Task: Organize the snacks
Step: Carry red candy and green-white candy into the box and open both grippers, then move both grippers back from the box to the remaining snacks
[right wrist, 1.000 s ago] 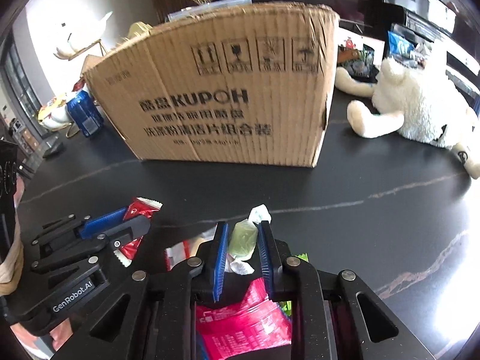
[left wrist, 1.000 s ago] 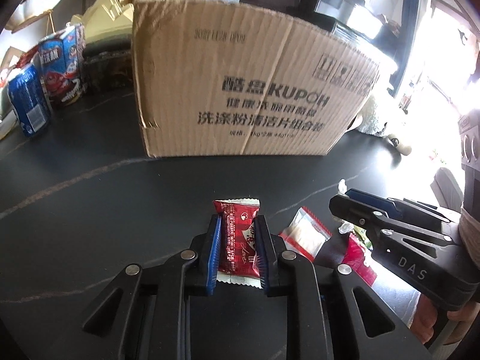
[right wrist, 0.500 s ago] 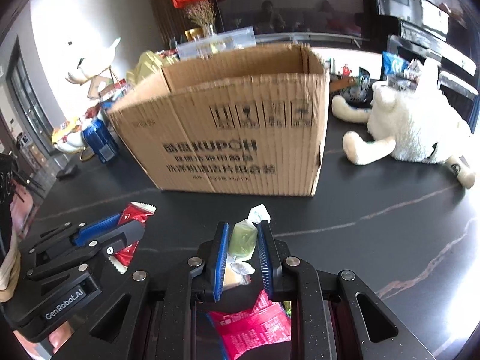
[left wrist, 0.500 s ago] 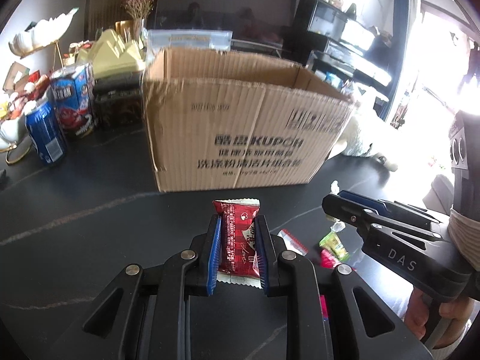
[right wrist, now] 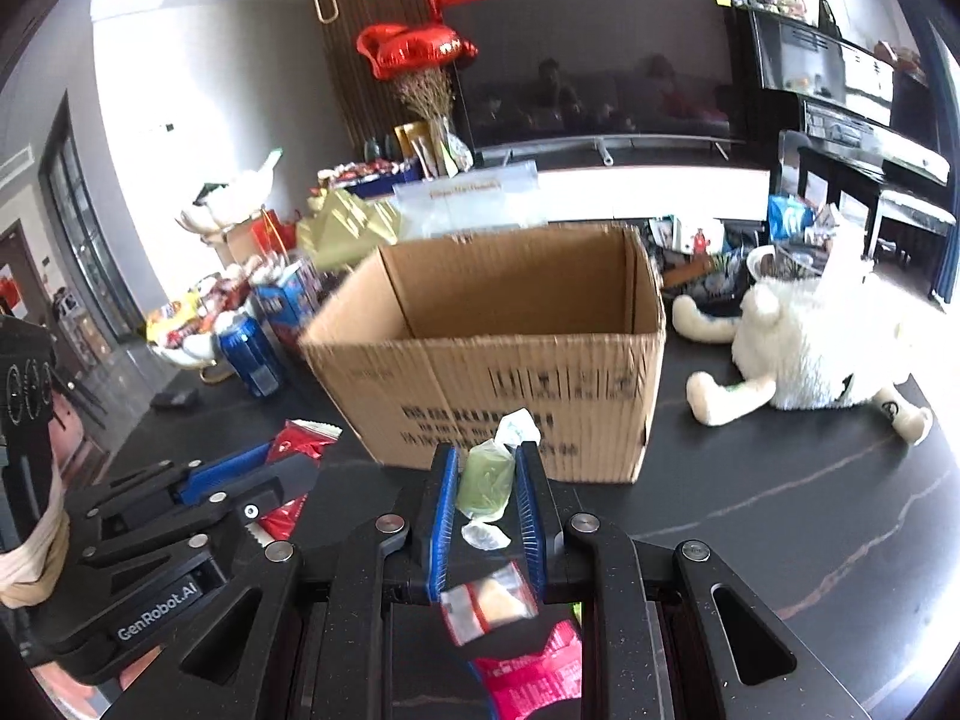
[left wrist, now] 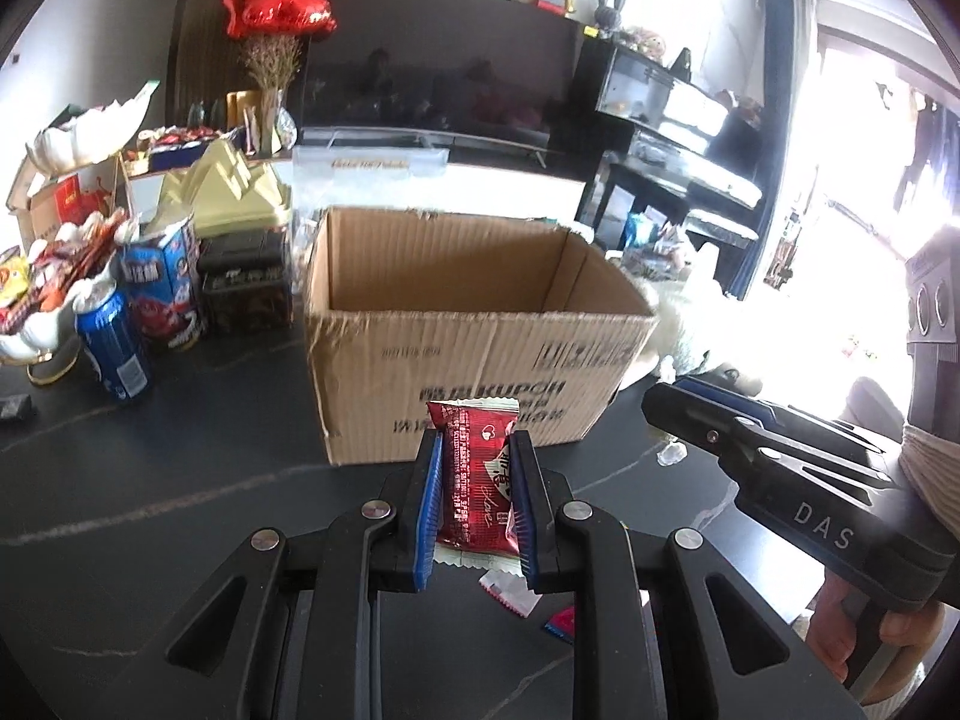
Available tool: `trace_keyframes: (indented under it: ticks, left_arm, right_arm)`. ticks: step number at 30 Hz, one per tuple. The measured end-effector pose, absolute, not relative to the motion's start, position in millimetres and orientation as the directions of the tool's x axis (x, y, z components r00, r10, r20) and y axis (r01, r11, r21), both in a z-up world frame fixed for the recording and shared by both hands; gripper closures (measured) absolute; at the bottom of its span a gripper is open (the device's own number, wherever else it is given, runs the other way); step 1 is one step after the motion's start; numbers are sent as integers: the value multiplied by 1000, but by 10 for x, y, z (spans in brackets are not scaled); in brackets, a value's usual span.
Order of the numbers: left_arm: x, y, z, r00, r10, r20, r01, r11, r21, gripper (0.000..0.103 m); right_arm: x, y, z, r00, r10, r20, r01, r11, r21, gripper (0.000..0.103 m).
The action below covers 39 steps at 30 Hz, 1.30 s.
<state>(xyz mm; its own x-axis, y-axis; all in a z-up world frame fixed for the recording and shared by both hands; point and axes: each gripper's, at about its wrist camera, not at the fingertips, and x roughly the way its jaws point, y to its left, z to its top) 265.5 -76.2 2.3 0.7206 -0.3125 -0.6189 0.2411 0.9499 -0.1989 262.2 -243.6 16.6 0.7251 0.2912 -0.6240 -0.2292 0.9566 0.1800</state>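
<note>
Two claws carry one snack apiece, and we hold both short of the open cardboard box on the dark counter. Far left, a blue can and a blue carton stand well clear. Our left claw pinches a red wrapper across its width, its top edge poking out ahead of the pads. Further right, our right claw is pressed onto a small green sweet with twisted clear ends. Under it more packets wait on the counter, a clear one and a pink one. A white plush toy lies right of the box.

We judge the near wall of the box the main hazard: come in too low and either snack snags the rim and slips. The sweet looks slick and rounded, so a jolt might squeeze it out. Both claws arriving together could also knock each other over the opening
</note>
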Motion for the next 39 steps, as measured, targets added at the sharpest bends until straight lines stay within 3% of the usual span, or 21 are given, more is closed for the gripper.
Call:
trace_keyframes:
  ticks: [17, 26, 35, 37, 39]
  left_arm:
    - [2885, -740, 759, 771, -323, -549, 290, 945, -149, 81]
    - [3408, -774, 708, 755, -312, -577, 281, 949, -145, 81]
    - [3929, -929, 500, 728, -311, -611, 297, 946, -127, 77]
    - [3984, -943, 473, 738, -282, -613, 276, 955, -107, 70]
    - [3973, -937, 463, 740, -275, -614, 269, 957, -104, 68]
  right_arm:
    - [2731, -2363, 924, 806, 317, -499, -268, 948, 171, 82]
    - [3242, -2321, 857, 787, 299, -540, -287, 952, 110, 82]
    - [3658, -2452, 560, 744, 310, -592, -260, 950, 171, 81]
    - [3719, -2481, 501, 735, 292, -612, -239, 956, 169, 67]
    - [3725, -2498, 481, 742, 271, -613, -227, 962, 151, 64]
